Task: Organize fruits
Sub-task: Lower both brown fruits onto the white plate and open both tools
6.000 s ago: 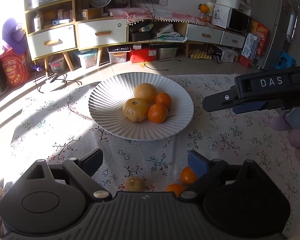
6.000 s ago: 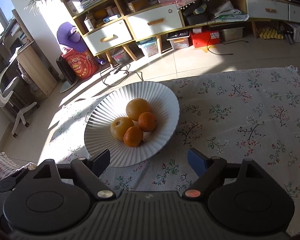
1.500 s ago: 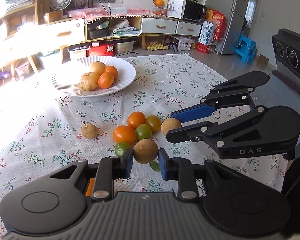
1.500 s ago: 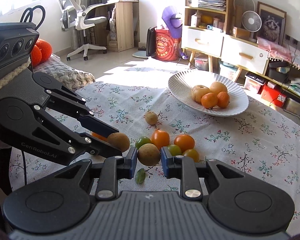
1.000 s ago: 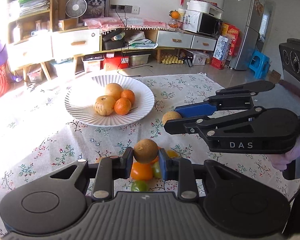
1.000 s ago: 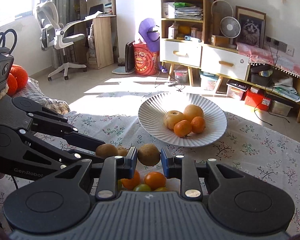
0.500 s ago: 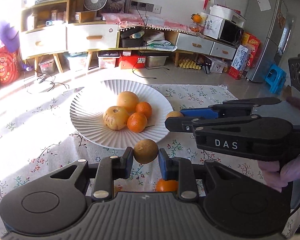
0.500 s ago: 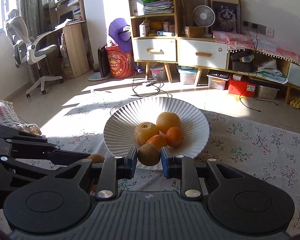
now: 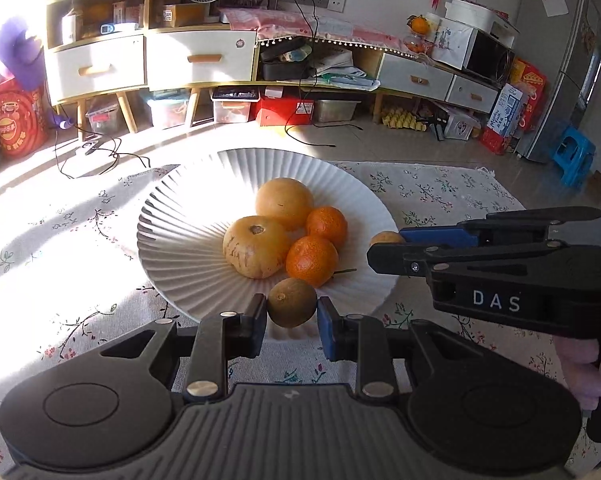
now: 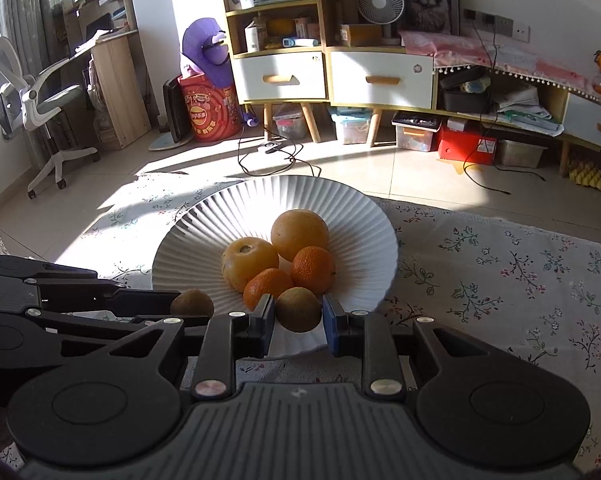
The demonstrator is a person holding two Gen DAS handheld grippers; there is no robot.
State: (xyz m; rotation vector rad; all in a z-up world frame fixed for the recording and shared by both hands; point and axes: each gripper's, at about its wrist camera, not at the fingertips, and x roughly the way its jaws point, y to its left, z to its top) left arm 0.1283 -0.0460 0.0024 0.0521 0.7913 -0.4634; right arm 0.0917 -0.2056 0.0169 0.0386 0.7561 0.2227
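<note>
Holding one small brown fruit (image 9: 292, 307) in left gripper (image 9: 292, 314), pinched across its middle, hanging over near rim of white ribbed plate (image 9: 172, 240). Same on right gripper (image 10: 298, 314): clamped on second brown fruit (image 10: 298, 309), also above near rim. Probably light, firm, rough-skinned; squeeze gently at widest girth. Near-round, no clear long axis or heading. Plate already carrying two pears (image 9: 256, 246) and two mandarins (image 9: 311, 260); floral tablecloth (image 9: 440, 188) underneath.
</note>
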